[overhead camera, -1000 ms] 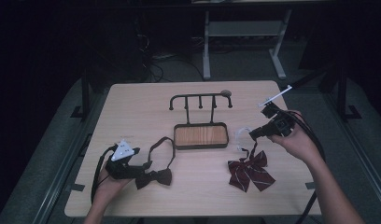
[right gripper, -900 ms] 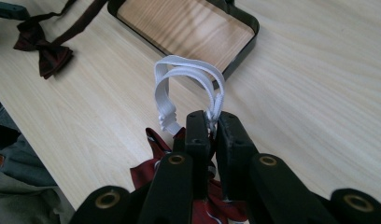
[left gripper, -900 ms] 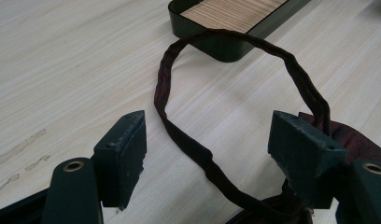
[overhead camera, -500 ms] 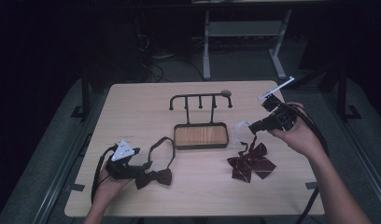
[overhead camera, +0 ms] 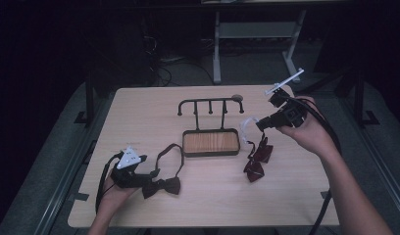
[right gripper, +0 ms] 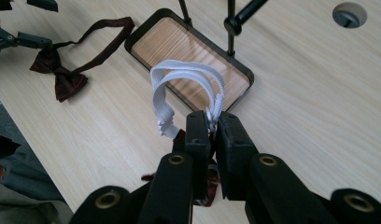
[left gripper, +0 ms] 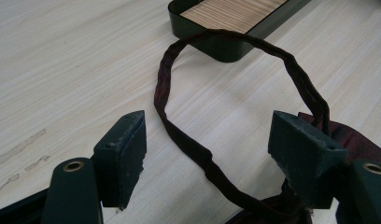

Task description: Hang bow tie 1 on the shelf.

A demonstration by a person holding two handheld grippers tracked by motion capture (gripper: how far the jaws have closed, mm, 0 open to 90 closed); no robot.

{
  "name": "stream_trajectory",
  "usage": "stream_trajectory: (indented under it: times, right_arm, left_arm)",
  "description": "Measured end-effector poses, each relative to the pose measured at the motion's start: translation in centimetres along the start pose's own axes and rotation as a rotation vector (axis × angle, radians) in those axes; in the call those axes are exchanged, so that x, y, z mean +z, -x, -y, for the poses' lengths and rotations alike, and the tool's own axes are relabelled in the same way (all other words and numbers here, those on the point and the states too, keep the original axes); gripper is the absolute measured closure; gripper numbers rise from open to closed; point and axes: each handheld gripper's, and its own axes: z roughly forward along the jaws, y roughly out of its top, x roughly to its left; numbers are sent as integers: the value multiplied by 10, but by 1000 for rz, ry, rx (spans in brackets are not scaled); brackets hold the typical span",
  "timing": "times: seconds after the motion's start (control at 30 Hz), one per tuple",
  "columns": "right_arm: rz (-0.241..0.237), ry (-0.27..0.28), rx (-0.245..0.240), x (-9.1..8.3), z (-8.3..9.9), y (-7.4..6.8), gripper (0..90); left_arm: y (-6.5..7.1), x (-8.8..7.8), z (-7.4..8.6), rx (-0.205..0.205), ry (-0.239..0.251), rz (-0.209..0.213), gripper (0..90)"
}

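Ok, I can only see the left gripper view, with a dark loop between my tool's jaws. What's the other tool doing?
Observer: The right tool is shut on a white strap, held up over the table.
Operator: Is anything on that strap?
Observer: Yes, a dark red bow tie hangs from it. Its lower end looks to rest on the table.
Operator: And what's behind the tray corner I see?
Observer: A black hook rack stands over the tray, with nothing hung on it.
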Motion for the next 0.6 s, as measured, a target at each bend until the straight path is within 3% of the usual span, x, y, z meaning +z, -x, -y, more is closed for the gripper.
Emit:
stream_trajectory:
  times: [0.6]
  right_arm:
    - [30, 6, 9, 5, -35, 6, 833]
  left_arm:
    - [0, -1, 0, 5, -12, 4, 285]
